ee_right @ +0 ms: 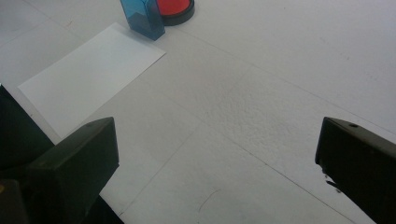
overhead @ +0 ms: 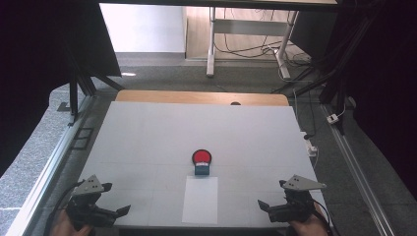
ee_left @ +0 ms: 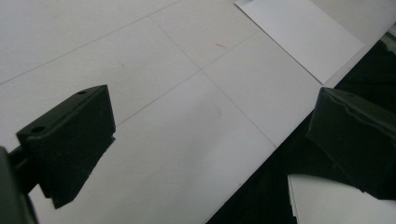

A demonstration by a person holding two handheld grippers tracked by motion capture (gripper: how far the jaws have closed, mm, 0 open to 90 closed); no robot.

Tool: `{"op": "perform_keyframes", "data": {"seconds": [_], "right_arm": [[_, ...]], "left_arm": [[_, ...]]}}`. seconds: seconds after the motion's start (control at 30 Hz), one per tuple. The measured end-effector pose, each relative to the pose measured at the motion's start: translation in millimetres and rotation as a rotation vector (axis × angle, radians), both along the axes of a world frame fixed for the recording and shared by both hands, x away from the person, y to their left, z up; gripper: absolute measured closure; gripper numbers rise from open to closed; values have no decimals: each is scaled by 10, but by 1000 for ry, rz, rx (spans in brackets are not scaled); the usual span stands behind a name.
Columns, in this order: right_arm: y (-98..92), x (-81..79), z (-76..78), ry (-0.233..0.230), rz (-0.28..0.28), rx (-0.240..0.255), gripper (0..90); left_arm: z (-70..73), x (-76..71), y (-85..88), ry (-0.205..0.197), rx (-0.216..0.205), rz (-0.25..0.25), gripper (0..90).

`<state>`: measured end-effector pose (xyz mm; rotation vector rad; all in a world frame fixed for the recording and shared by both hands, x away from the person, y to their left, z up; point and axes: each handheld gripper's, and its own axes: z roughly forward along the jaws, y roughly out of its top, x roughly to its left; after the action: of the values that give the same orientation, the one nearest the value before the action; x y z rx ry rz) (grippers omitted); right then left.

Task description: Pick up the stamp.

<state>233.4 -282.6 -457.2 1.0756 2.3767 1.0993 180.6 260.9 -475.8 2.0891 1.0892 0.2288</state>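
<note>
place: lab / test cell
table (overhead: 147,132): white-covered, inside black aluminium frame (overhead: 81,86)
surround: dark curtains (overhead: 34,59)
floor (overhead: 172,73): grey carpet, loose cables (overhead: 246,49), power strip (overhead: 311,146)

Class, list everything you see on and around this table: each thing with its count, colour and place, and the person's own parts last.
Table: one, white top with a wooden far edge, centre.
Paper: one sheet, white, flat at the near edge, mid-table.
Stamp: one, blue, upright at the paper's far end.
Ink pad: one, round, red in a black rim, just behind the stamp.
Frame: one, pale metal legs, on the floor beyond the table, cables around it.
Left gripper: one, black, near left corner, jaws apart.
Right gripper: one, black, near right corner, jaws apart.
Hands: two, at the bottom edge, holding the grippers.
</note>
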Motion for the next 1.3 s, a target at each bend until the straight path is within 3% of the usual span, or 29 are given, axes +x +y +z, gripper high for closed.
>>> {"op": "perform_keyframes", "data": {"seconds": [0.37, 0.57, 0.77, 0.87, 1.3], "right_arm": [[5, 1, -2, 4, 8, -1, 0], [5, 4, -3, 8, 13, 1, 0], [6, 9, -4, 13, 19, -3, 0], [7, 11, -5, 15, 19, 1, 0], [10, 13, -7, 18, 27, -2, 0]], "left_arm": [[14, 107, -47, -12, -68, -24, 0], [68, 154, -120, -48, -77, -35, 0], [116, 246, -260, -69, -46, -81, 0], [132, 308, -334, -61, -23, -101, 0], [129, 603, -654, -81, 11, -172, 0]]}}
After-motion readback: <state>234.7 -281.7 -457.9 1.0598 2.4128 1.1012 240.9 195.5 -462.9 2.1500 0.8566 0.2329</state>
